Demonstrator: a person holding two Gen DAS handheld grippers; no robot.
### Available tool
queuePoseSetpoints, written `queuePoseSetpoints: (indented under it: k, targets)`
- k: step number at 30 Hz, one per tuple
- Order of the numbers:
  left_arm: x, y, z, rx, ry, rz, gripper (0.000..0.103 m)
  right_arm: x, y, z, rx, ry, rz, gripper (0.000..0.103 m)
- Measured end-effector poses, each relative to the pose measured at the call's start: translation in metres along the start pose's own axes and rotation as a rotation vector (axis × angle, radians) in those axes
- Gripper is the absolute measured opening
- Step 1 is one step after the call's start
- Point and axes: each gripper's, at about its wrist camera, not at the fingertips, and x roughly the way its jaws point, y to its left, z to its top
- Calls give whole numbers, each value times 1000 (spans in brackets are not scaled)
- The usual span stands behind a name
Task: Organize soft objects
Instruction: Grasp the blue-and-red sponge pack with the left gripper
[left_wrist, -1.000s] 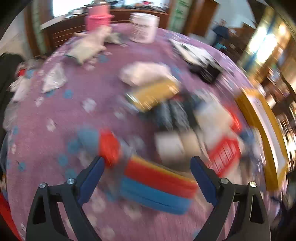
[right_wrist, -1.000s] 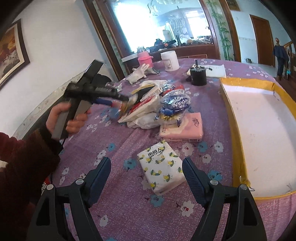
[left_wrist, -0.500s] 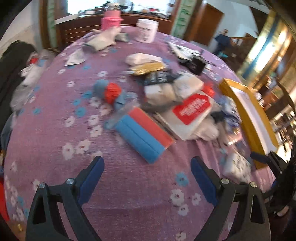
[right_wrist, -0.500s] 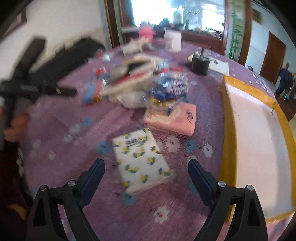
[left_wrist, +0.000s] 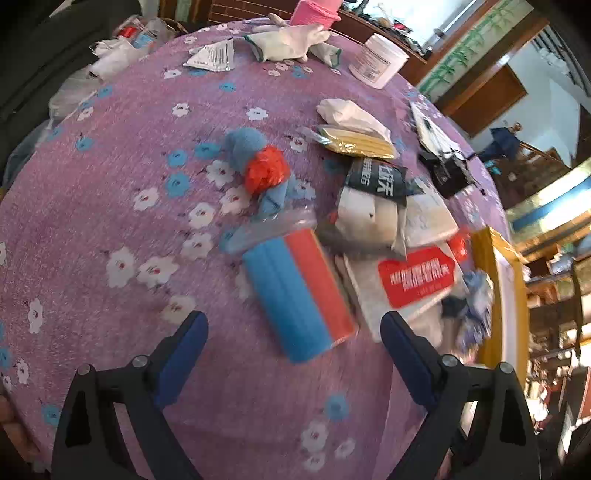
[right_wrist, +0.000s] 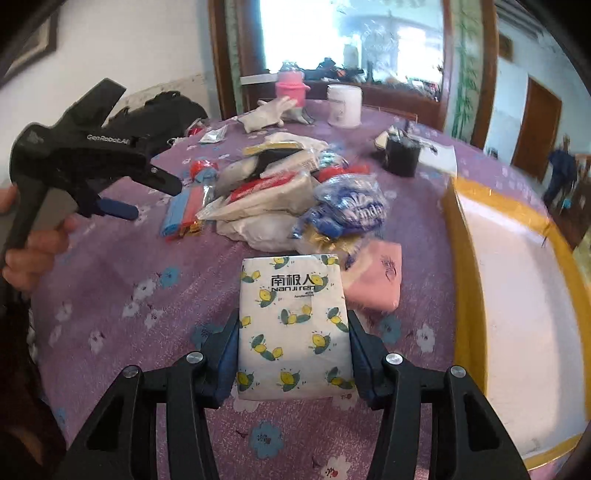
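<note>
A white tissue pack with lemon print (right_wrist: 291, 295) lies on the purple flowered tablecloth (right_wrist: 129, 288). My right gripper (right_wrist: 293, 326) is closing on it, and its blue pads touch both long sides. My left gripper (left_wrist: 293, 325) hovers open above a blue and red sponge pack (left_wrist: 295, 291), with nothing between its fingers. In the right wrist view the left gripper (right_wrist: 147, 195) hangs at the left, held by a hand. Behind the tissue pack is a pile of soft packs: a blue printed bag (right_wrist: 351, 206), a pink pack (right_wrist: 376, 280) and a red-labelled white pack (left_wrist: 413, 277).
A white tray with a yellow rim (right_wrist: 458, 258) stands on the right of the table. At the far side stand a white jar (right_wrist: 343, 105), a pink cup (right_wrist: 290, 86), a white glove (right_wrist: 266, 114) and a black box (right_wrist: 402, 155). A blue cloth with a red ball (left_wrist: 258, 166) lies left of the pile.
My right gripper moved in over the lemon-print pack and its jaws came together on its sides. My left gripper rolled and shifted, and the sponge pack now lies just ahead of its open fingers.
</note>
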Motion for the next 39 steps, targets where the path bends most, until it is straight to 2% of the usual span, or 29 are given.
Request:
queuePoseSetpoints:
  k: [2, 3, 5, 7, 9, 12, 14, 17, 19, 22, 26, 28, 33, 37, 39]
  targets:
    - [8, -8, 3, -7, -15, 38, 94, -10, -7, 1, 38, -52, 23, 56]
    - [14, -12, 3, -8, -17, 69, 94, -11, -9, 0, 52, -57, 24, 56]
    - [22, -16, 5, -8, -11, 86, 93, -12, -11, 0, 72, -67, 28, 56]
    - [27, -20, 4, 3, -26, 123, 89, -15, -12, 0, 78, -76, 30, 56]
    - [26, -22, 1, 33, -62, 168, 75, -14, -10, 2, 77, -77, 18, 56]
    - [19, -12, -5, 45, -97, 154, 59, -16, -10, 3, 69, -89, 15, 56]
    - [14, -3, -8, 65, -99, 135, 56, -15, -11, 3, 72, -94, 18, 57]
    - [9, 4, -11, 123, -82, 95, 56, -15, -12, 3, 74, -95, 22, 57]
    - [5, 11, -13, 124, -77, 89, 56, -16, -12, 2, 73, -94, 25, 57]
    - [1, 17, -11, 114, -65, 48, 64, -15, -11, 3, 68, -89, 18, 57]
    - [-1, 24, -10, 103, -73, 81, 67, -15, -11, 3, 73, -88, 12, 57]
    - [0, 25, -11, 104, -69, 63, 70, -15, -12, 3, 77, -87, 6, 57]
    - [3, 19, -18, 152, -70, 120, 72, -12, -10, 5, 74, -76, -4, 57]
    - [-5, 33, -21, 124, -78, 120, 72, -12, -10, 5, 77, -80, -11, 57]
    - [-10, 38, -21, 117, -79, 91, 72, -12, -11, 5, 78, -79, -11, 57]
